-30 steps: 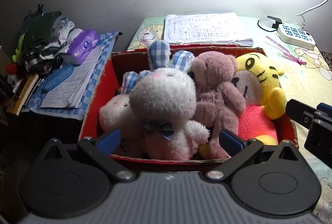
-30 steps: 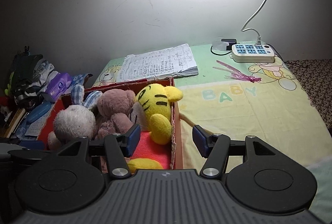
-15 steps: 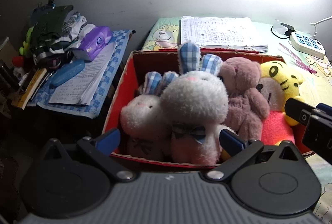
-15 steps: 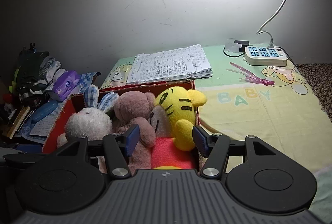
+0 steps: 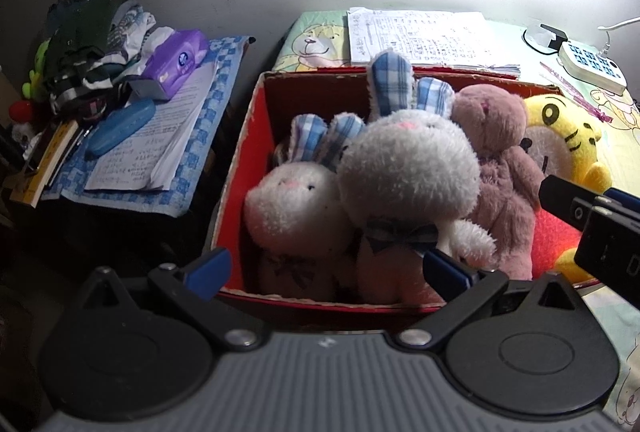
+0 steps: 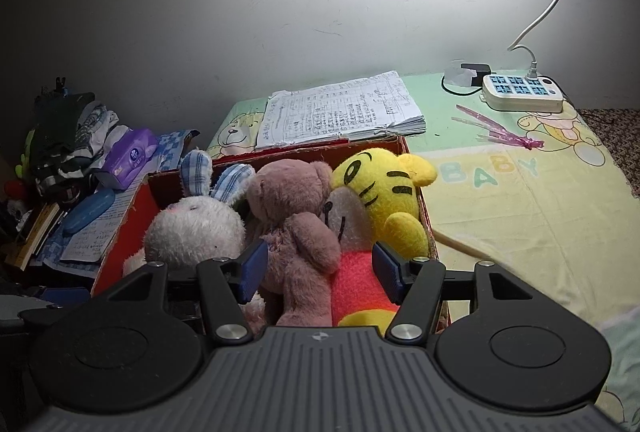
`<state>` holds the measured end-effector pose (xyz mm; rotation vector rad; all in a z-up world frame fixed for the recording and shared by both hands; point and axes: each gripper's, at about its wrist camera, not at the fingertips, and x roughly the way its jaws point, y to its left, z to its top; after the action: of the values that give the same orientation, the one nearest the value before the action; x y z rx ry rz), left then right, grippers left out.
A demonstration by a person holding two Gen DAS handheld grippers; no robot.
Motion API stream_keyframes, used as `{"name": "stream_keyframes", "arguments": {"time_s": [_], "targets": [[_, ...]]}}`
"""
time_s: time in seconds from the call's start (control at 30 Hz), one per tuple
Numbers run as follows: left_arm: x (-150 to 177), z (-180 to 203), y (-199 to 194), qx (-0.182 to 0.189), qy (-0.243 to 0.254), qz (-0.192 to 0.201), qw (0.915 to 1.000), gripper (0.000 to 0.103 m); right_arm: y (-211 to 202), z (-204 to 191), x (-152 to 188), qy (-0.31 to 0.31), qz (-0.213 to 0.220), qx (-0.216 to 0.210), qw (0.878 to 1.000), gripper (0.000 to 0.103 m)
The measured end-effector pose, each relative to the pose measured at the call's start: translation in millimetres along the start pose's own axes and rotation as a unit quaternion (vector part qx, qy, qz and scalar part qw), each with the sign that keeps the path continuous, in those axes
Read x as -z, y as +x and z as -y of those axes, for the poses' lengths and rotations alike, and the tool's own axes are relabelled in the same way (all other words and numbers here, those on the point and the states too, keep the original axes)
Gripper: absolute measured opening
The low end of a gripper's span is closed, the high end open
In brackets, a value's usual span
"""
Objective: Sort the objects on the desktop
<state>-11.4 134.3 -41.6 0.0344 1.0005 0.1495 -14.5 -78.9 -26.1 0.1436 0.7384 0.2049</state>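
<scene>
Four fuzzy plush toys [image 5: 408,188] fill red cardboard box [image 5: 244,152]; left tool [image 5: 326,268] and right tool [image 6: 320,270] spread.

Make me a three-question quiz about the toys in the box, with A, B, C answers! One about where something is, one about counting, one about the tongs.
1. Where is the stack of papers?
A. behind the red box
B. inside the box
C. under the power strip

2. How many white bunnies have blue checked ears?
A. one
B. two
C. four

3. How are the left tongs?
A. shut on the pink bear
B. shut on the yellow tiger
C. open, holding nothing

Answers: 1 A, the papers lie past the box's far wall. 2 B, a small bunny sits beside a bigger bunny. 3 C, the blue tips stand wide apart, clear of the toys.
</scene>
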Motion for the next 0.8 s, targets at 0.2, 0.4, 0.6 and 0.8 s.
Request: {"name": "stream_keyframes", "arguments": {"time_s": [0.2, 0.4, 0.6, 0.8], "targets": [[0, -1, 2, 0.015, 0.005, 0.006, 0.9998, 0.102, 2, -5, 1, 0.002, -0.003, 0.008, 1.000, 0.063], [2, 3, 9, 0.027, 0.013, -0.005, 0.9995, 0.102, 4, -5, 1, 0.006, -0.005, 0.016, 1.000, 0.064], [4, 4, 10, 0.032, 0.011, 0.001, 0.9994, 0.102, 6, -4, 2, 0.009, -0.012, 0.017, 1.000, 0.064], [8, 7, 14, 0.037, 0.010, 0.002, 0.9993, 0.102, 10, -2, 3, 0.012, -0.020, 0.017, 1.000, 0.064]]}}
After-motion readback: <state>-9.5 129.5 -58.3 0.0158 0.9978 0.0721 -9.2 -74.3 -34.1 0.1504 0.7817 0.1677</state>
